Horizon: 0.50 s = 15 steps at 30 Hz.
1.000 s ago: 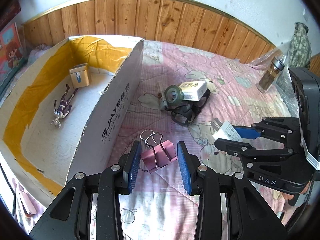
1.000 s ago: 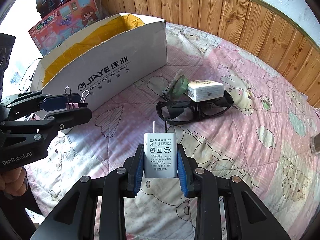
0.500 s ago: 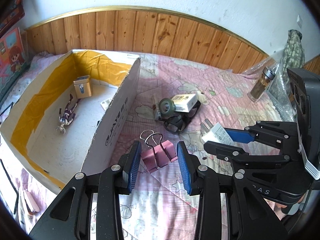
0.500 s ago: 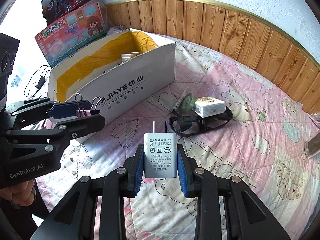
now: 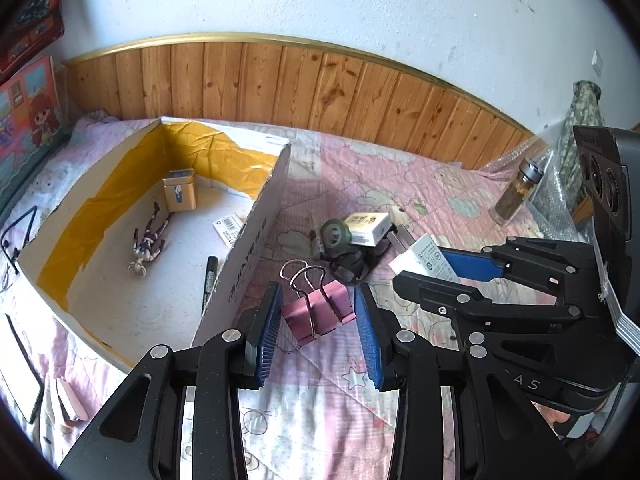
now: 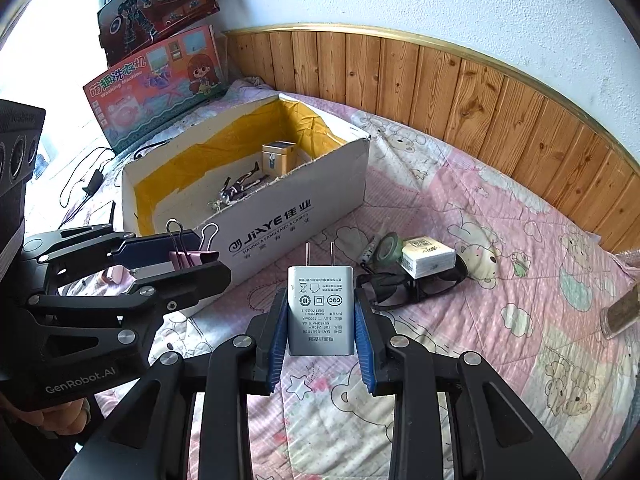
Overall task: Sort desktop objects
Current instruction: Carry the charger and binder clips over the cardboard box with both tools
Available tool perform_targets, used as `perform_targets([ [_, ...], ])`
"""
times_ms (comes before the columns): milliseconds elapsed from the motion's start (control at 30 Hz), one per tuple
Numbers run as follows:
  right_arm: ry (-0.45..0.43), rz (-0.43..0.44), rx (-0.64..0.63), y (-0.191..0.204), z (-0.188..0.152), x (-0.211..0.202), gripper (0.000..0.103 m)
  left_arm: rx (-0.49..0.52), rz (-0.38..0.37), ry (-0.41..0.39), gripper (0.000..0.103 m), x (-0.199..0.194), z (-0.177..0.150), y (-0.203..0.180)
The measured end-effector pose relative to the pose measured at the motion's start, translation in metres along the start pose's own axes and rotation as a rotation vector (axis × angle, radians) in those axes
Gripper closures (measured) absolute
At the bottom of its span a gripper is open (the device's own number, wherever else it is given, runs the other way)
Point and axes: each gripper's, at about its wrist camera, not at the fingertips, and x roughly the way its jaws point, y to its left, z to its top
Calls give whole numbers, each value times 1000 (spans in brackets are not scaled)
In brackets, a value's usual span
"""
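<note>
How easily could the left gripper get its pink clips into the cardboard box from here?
Probably yes. The left gripper, holding the pink binder clips, is beside the cardboard box; the box top is open, and nothing stands between them.

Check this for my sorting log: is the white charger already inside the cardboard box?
No, the white charger is clamped between the right gripper's pads above the bedspread, outside the cardboard box.

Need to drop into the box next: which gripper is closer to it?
Left. The left gripper, holding the pink clips, sits beside the box wall; the right gripper, holding the charger, is farther out over the bedspread.
</note>
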Motion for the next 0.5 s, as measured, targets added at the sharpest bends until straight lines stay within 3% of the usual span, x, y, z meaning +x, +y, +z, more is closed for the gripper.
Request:
perform_targets([
  [500,-58,-15,0,27,26,-10,71,-68,-6,-54,65,-32,13,28],
])
